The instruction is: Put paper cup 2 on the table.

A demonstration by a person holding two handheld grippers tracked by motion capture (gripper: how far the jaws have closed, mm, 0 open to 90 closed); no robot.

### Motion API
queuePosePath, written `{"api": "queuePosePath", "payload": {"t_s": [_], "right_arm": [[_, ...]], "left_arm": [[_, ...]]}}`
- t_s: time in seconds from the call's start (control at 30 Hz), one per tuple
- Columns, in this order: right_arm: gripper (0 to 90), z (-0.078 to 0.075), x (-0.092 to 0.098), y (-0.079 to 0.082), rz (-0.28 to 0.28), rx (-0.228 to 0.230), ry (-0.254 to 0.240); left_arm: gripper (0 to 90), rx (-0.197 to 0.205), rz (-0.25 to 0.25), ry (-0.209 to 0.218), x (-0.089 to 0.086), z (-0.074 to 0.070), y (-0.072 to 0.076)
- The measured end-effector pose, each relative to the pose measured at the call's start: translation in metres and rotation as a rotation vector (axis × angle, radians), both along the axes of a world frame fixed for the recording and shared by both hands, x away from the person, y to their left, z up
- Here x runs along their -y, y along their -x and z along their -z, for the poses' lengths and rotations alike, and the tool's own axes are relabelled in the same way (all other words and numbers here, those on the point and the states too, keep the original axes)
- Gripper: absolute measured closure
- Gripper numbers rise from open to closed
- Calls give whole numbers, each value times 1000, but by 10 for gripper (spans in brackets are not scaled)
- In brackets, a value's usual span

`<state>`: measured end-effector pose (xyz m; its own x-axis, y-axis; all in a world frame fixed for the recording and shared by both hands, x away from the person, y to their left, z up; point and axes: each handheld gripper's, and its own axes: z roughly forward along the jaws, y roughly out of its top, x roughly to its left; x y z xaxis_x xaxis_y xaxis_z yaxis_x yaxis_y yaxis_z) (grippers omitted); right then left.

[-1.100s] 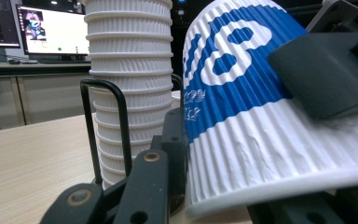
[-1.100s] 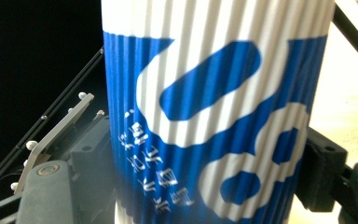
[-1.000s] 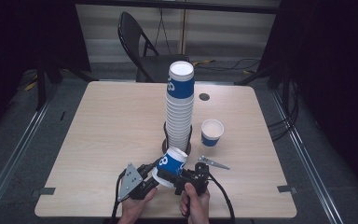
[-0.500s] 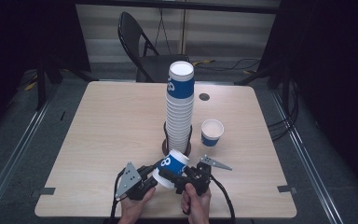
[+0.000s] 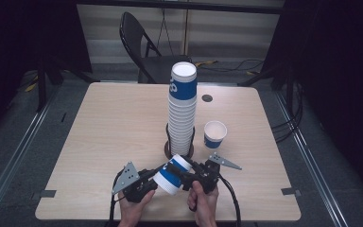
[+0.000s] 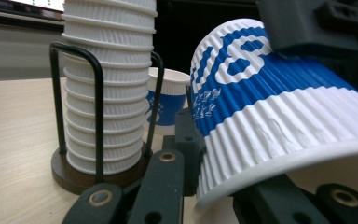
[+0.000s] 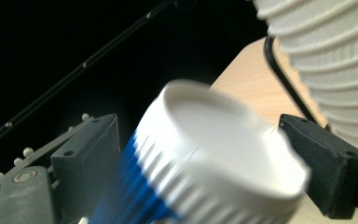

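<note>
Your left hand-held gripper (image 5: 157,178) has its jaws closed on the wide rim end of a blue-and-white ribbed paper cup (image 5: 171,173), and they have just finished closing in on it. In the left gripper view the cup (image 6: 279,107) lies on its side across the jaws, its rim curving low between them. Your right hand-held gripper (image 5: 185,171) holds the same cup from the other end: in the right gripper view its two black jaws sit on either side of the cup's narrow base (image 7: 223,154), pressed against the ribbed wall. So the cup hangs tilted between both grippers, just above the desk (image 5: 99,132) near your edge of it.

Right behind the held cup, a tall stack of cups (image 5: 182,109) stands upright in a dark wire holder (image 5: 168,142) on a round base, about mid-desk. To the right of the stack, apart from it, a single paper cup (image 5: 215,134) stands upright with its mouth up. A folding chair (image 5: 139,42) stands beyond the far edge of the desk.
</note>
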<state>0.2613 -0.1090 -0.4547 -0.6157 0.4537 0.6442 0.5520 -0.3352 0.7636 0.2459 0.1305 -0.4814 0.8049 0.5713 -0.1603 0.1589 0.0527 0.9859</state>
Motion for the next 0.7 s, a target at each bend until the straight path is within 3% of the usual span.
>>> {"api": "queuePosePath", "payload": {"t_s": [0.23, 0.37, 0.43, 0.57, 0.7], "right_arm": [[136, -3, 14, 1, 46, 17, 12], [131, -3, 20, 4, 62, 37, 29], [130, -4, 21, 7, 66, 70, 59], [126, -4, 23, 13, 69, 134, 120], [129, -4, 24, 18, 65, 184, 195]], "left_arm": [[845, -30, -44, -119, -8, -1, -6], [845, -72, -29, -135, -14, -2, -12], [846, -90, -12, -133, -16, -3, -14], [849, -87, 1, -199, -19, -10, -14], [848, -86, -28, -256, -22, -17, -16]]}}
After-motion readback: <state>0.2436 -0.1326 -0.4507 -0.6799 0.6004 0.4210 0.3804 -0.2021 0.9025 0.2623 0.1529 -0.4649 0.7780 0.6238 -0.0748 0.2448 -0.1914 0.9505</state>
